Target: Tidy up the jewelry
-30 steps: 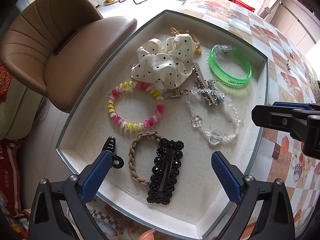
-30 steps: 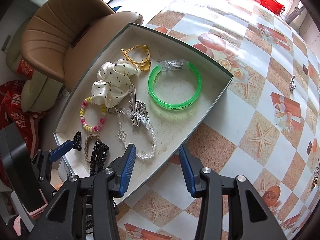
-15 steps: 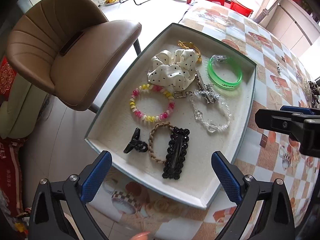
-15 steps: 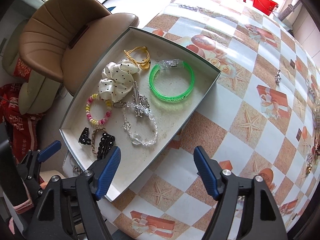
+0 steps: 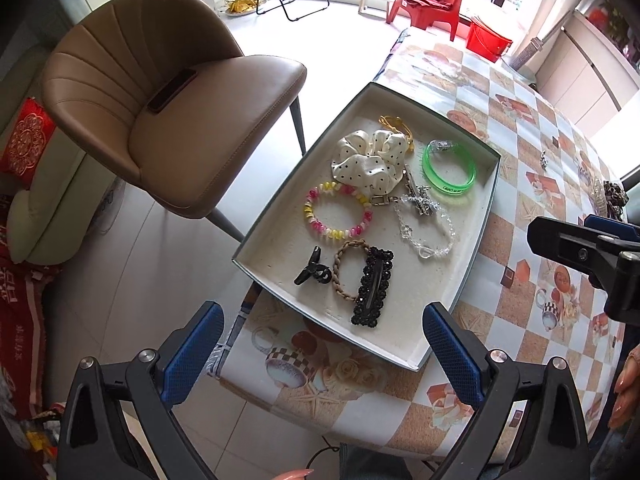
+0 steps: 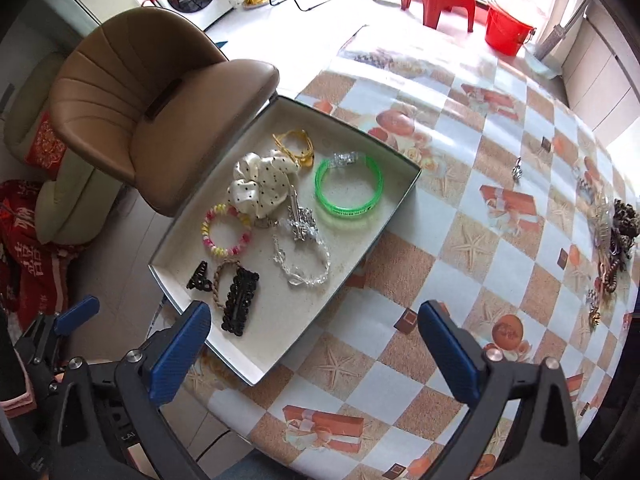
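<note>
Black claw clip (image 5: 313, 271) now lies released at the tray (image 5: 486, 216)'s near-left corner; both tongs, left (image 5: 320, 346) and right (image 6: 314, 346), have lifted away wide open and empty, the right's jaws just having opened.

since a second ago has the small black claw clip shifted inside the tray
Yes. The black claw clip sat by the left finger then; now it lies free on the tray floor, touching the braided hair tie.

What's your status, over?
Left gripper open, empty. Right gripper open, jaws just widened, empty. Tray holds jewelry; loose pile remains. Nothing blocking.
</note>
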